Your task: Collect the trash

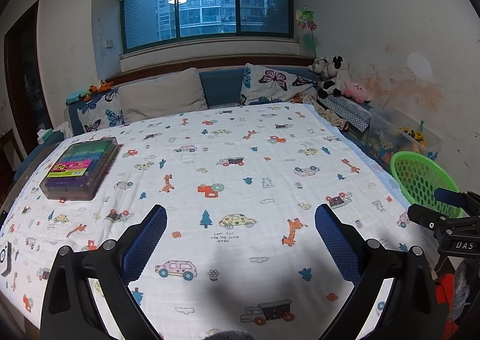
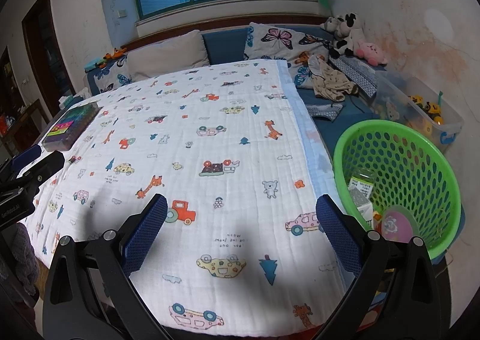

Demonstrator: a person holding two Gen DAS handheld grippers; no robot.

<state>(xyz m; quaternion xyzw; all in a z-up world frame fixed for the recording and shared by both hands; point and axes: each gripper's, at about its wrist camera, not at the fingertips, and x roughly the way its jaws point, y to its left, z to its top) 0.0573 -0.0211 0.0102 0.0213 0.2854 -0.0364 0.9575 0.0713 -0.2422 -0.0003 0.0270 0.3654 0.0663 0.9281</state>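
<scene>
Jaws wide apart and empty, green basket (image 2: 420,160) of trash right of right gripper (image 2: 241,220)

Left gripper (image 1: 241,220): black arms, blue textured pads (image 1: 144,245) spread wide apart, nothing between them. Beneath it lies a white quilted cloth printed with cars, giraffes and trees (image 1: 210,160), covering the table. A clear plastic case of coloured bricks with a bright label (image 1: 80,166) sits flat on the cloth at far left. A green perforated plastic basket (image 1: 420,181) stands off the cloth's right edge. The right gripper (image 1: 450,214), black with a blue pad, shows in front of the basket; jaw state undeterminable.
</scene>
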